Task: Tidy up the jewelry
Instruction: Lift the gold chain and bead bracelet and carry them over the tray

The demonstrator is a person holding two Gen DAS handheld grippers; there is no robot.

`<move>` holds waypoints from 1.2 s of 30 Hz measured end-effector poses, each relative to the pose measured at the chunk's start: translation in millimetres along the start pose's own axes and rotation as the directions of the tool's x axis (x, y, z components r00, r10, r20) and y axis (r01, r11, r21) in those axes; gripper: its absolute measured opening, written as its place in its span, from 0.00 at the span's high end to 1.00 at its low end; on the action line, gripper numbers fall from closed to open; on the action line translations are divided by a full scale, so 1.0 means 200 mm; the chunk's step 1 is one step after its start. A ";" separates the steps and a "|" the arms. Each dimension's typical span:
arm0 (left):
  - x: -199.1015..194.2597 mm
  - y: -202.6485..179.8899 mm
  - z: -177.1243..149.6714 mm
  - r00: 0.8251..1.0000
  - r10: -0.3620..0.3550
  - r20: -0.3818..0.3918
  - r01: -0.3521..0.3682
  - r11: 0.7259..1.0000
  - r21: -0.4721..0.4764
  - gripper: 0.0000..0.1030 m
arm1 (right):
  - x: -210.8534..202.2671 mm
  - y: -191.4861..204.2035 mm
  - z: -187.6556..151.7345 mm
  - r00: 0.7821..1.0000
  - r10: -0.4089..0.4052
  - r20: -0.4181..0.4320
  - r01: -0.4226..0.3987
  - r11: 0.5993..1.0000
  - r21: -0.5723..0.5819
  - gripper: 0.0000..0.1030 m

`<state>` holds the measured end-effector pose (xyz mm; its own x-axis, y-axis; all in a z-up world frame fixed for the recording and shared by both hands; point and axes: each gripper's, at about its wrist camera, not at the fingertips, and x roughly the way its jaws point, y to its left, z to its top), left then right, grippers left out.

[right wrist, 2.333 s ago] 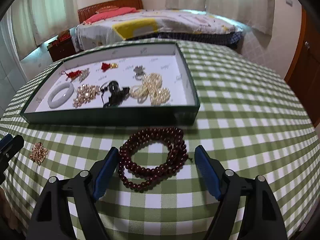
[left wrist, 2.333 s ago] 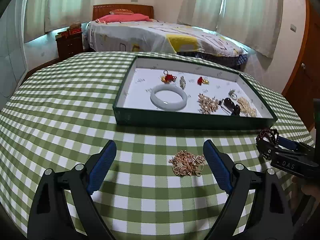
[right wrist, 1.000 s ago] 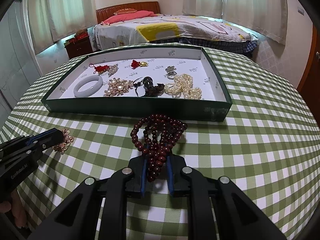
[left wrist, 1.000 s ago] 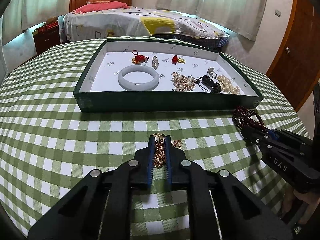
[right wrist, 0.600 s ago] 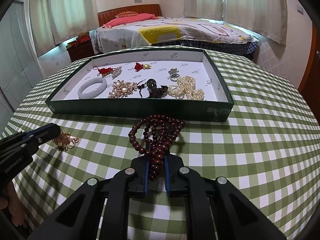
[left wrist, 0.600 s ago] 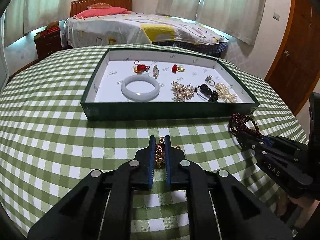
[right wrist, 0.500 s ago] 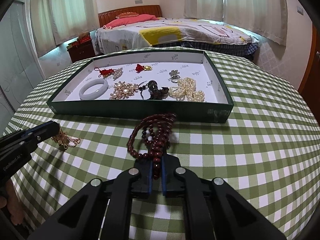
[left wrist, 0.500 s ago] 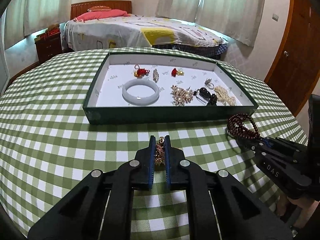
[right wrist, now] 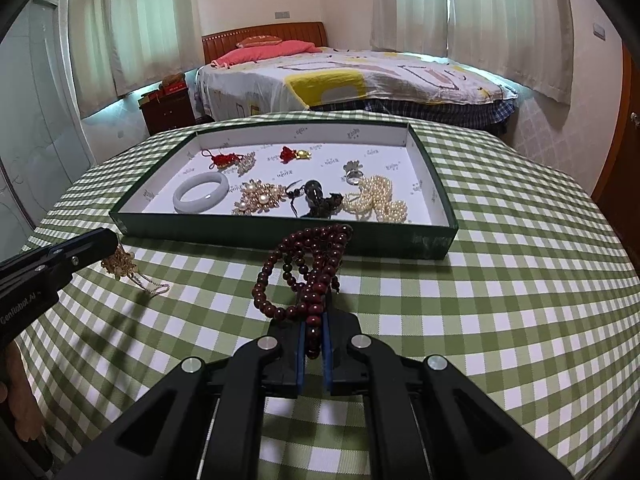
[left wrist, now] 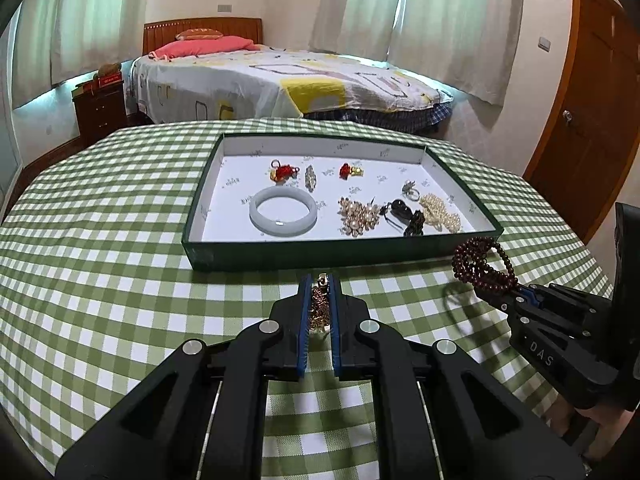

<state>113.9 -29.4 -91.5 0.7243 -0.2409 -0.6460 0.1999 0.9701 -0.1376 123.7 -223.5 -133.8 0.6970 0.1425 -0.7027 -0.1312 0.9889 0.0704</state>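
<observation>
Two handheld grippers over a round bench w/ green-and-white check cloth (left wrist: pixel 100 280), bedroom behind.

Left gripper (left wrist: pixel 319 284): jaws pressed nearly together, pinching a gold chain (left wrist: pixel 319 308) bunched between the blue pads. In the right wrist view the chain (right wrist: pixel 120 264) hangs off the tip, its tail trailing down to the cloth or just above it; can't tell which.

Right gripper (right wrist: pixel 314 322): jaws pinching a dark red bead strand (right wrist: pixel 308 272), loops spilling fwd toward the tray's near wall. In the left wrist view the beads (left wrist: pixel 482 264) dangle off the gripper tip, clear of the cloth.

Green tray (left wrist: pixel 320 250) w/ white lining sits just beyond both grippers. Already inside: pale bangle (left wrist: pixel 283 214) at left, two red knotted charms toward the back, a gold-and-pearl cluster (left wrist: pixel 358 216) mid, a dark piece, a ring and a pearl strand (left wrist: pixel 440 216) at right.

Step in hand, as a judgement: both last loose pieces are picked up and lifted, ready to carry into the tray; neither is over the rim yet.

Next move prob. calls for: raise each piece high enough that hanging loops clear the near wall, go fwd over a bare patch of lining, e.g. the left part beside the bangle for the chain, then spread the jaws. Risk: trailing chain or bead loops catching the rim.
</observation>
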 end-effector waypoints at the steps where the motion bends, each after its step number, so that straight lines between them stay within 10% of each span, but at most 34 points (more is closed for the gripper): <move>1: -0.01 0.00 0.01 1.000 0.000 0.006 0.000 1.000 0.000 0.92 | -0.01 0.00 0.00 1.000 0.000 0.004 0.000 1.000 -0.001 0.94; 36: -0.28 -0.09 0.40 0.970 -0.041 0.238 0.030 0.998 0.053 0.92 | -0.32 0.02 0.36 0.967 -0.002 0.253 0.010 0.999 -0.031 0.94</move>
<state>123.5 -35.4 7.8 0.8515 -0.2810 -0.4427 0.2558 0.9596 -0.1171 129.8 -224.6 -36.8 0.8530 0.1470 -0.5008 -0.1461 0.9884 0.0414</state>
